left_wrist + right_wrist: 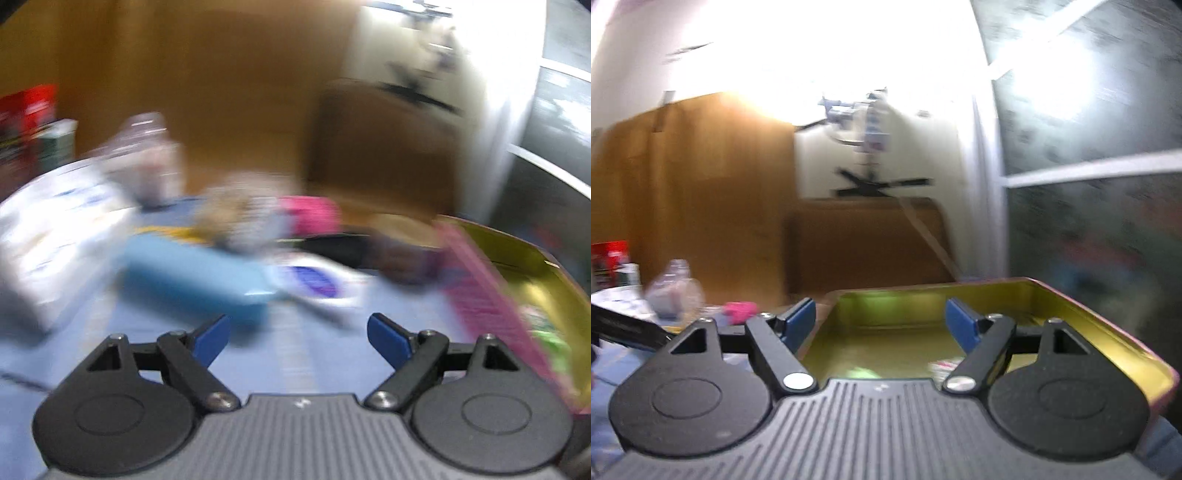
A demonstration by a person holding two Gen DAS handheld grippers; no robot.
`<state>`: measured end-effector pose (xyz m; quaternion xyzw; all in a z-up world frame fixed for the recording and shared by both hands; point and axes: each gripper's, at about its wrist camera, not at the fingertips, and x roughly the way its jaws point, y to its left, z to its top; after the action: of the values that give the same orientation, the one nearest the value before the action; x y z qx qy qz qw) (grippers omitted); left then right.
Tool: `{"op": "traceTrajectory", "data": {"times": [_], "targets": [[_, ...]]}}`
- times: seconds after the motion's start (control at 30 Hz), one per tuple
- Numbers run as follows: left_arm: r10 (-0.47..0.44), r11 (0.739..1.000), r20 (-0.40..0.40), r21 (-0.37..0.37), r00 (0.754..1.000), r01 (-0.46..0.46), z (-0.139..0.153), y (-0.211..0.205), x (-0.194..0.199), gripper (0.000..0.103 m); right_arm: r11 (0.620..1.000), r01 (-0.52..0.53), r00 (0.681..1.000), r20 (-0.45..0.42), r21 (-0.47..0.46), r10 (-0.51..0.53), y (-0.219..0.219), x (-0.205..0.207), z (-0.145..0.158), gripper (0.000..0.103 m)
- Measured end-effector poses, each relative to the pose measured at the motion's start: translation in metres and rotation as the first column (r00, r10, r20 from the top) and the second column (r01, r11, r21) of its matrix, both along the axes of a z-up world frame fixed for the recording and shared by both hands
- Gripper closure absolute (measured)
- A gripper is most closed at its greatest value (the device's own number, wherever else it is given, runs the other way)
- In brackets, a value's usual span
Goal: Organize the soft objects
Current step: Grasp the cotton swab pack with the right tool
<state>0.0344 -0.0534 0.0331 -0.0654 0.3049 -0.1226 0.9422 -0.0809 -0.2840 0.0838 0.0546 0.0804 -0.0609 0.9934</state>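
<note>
Although both views are smeared by motion, the tin box (1071, 317), gold inside and pink outside, can be taken as the landmark. The right gripper (881, 325) is held over the near edge of the tin box with its jaws spread and nothing between them; the left gripper (299, 339) is held to the left of the tin box, likewise spread and empty, above the blue cloth (110, 354) covering the surface. The soft objects are seen left of the tin box: a light blue roll (192, 273), a pink bundle (310, 216) farther back, and a blurred pale heap (240, 210) beside it whose nature cannot be told. Something green (550, 339) appears to lie already inside the tin box. Trouble is judged most likely from speed: a fast approach could cause a soft piece to be pinched by a corner only and dropped short of the tin box, or the thin wall to be knocked and the tin shifted. A white packet (317, 284) with a blue label, lying between the roll and the tin box, could be dragged along by mistake. Behind the tin box stand brown cardboard panels (701, 192), a white wall and a dark window to its right; a clear bottle (677, 288) stands far to its left.
</note>
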Motion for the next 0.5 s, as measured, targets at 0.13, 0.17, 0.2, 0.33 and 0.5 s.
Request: {"op": "traceTrajectory", "data": {"times": [0.13, 0.17, 0.2, 0.33, 0.5], "targets": [[0.180, 0.984, -0.015, 0.015, 0.984, -0.180, -0.015, 0.056, 0.012, 0.018, 0.979, -0.184, 0.978, -0.084, 0.089, 0.191, 0.036, 0.030, 0.002, 0.023], [0.205, 0.979, -0.019, 0.007, 0.979, -0.205, -0.018, 0.065, 0.014, 0.018, 0.965, -0.224, 0.965, -0.109, 0.135, 0.239, 0.043, 0.042, 0.002, 0.023], [0.218, 0.976, -0.025, -0.009, 0.976, -0.219, -0.020, 0.071, 0.016, 0.018, 0.949, -0.259, 0.950, -0.130, 0.179, 0.284, 0.051, 0.055, 0.002, 0.023], [0.221, 0.969, -0.021, -0.112, 0.975, -0.222, -0.022, 0.090, 0.017, 0.018, 0.899, -0.304, 0.910, -0.183, 0.314, 0.371, 0.076, 0.118, 0.011, 0.023], [0.222, 0.961, 0.014, -0.175, 0.975, -0.216, -0.020, 0.099, 0.011, 0.013, 0.835, -0.291, 0.854, -0.267, 0.468, 0.447, 0.104, 0.210, 0.007, 0.023]]}}
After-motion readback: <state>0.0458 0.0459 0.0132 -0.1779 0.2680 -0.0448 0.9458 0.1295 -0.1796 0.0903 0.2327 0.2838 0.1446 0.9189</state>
